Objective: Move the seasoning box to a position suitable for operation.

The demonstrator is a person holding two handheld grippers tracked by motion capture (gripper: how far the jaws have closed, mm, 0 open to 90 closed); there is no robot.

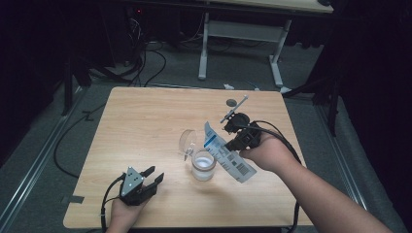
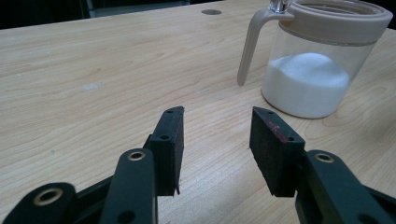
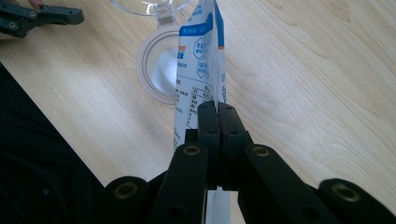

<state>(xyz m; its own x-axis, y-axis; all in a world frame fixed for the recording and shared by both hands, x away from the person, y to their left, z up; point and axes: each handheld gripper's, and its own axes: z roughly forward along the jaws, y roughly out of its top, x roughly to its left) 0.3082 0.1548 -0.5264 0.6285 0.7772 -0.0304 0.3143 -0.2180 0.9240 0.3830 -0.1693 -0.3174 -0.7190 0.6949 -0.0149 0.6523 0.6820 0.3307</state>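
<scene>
Here, right gripper point(image 3: 218, 122) fingers clamping pouch point(image 3: 198, 70), jar point(image 3: 161, 70) half-hidden, left gripper point(image 2: 215, 140) fingers apart.

A light wooden table point(image 1: 145, 126) is sitting mid-frame on grey carpet point(image 1: 43, 145). A white-legged desk point(image 1: 240, 36) is standing at upper centre, black cables point(image 1: 145, 63) trailing at upper left, darkness surrounding.

We note the jar point(image 2: 322, 60) is cut off by the top and right edges of the left gripper view. In the right gripper view the pouch point(image 3: 201, 60) runs past the top edge, its print too small to read, and it hides part of the jar's mouth.
</scene>
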